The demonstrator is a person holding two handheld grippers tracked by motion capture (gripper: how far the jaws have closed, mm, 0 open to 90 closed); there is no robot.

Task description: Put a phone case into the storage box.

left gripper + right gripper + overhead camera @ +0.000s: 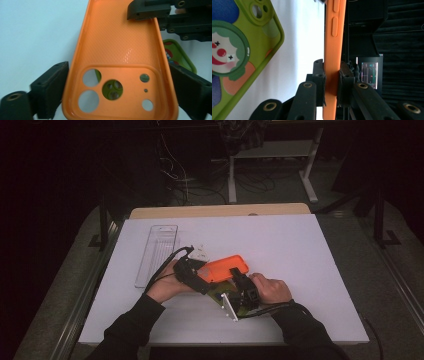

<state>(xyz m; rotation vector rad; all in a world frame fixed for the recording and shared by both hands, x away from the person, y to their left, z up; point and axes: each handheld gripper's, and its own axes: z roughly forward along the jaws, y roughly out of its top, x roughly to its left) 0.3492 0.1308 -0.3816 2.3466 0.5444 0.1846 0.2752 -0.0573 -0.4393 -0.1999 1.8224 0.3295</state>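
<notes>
The orange phone case (pixel 227 267) is held up just above the middle of the white table (pixel 300 245), over a green phone case (pixel 242 62) printed with a clown face. The right gripper (pixel 332 75) is clamped on one side rim, likely to steady it. The left gripper (pixel 117 80) has its jaws spread wide on either side of the camera-hole end, apparently just off it. A clear tray (pixel 157 252) lies far left. No readable writing.
</notes>
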